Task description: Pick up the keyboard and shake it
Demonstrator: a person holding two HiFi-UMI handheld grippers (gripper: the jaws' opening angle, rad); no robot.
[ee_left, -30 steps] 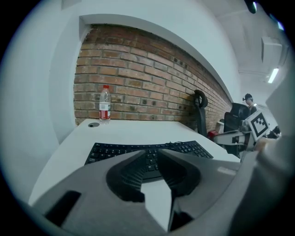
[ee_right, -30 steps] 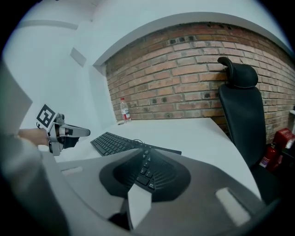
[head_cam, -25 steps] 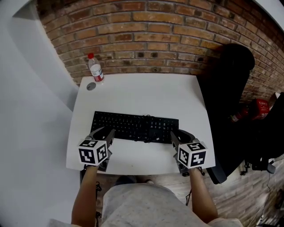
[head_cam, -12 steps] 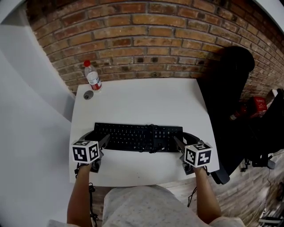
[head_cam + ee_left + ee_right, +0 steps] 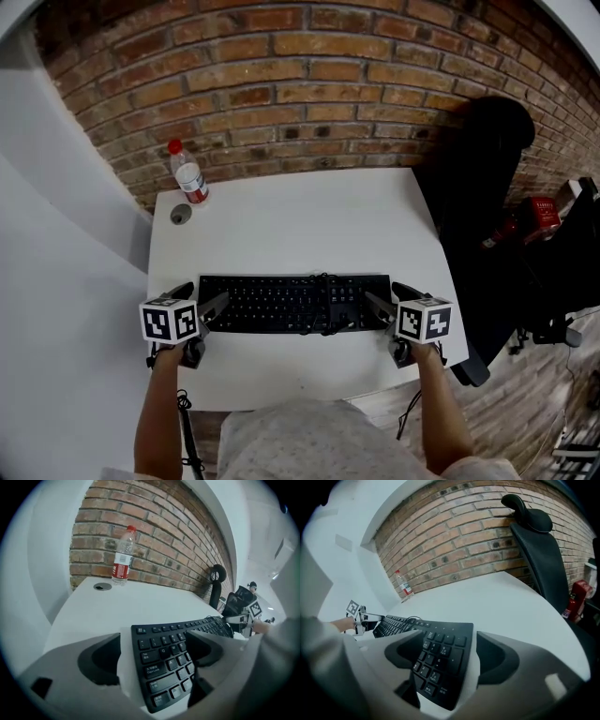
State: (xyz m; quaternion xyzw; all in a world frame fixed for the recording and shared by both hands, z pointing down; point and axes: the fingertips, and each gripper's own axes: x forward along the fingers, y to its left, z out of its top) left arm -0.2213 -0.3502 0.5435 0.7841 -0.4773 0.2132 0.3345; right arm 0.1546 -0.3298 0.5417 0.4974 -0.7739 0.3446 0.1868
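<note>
- Keyboard [image 5: 293, 303]: black, with white key legends.
- Table [image 5: 300, 225]: plain white, with a grey round insert [image 5: 180, 215] at 10 o'clock.
- Brick wall [image 5: 309, 84]: red-brown with pale mortar lines, at 12 o'clock.
- Bottle [image 5: 189, 174]: clear, with a red cap and a white-and-red label.
- Left gripper [image 5: 202, 297] and right gripper [image 5: 382, 294]: grey jaws with dark pads, and cubes with black-and-white square markers.
- Chair [image 5: 483, 169]: black, at 3 o'clock.
- Extinguisher [image 5: 542, 214]: red.
</note>
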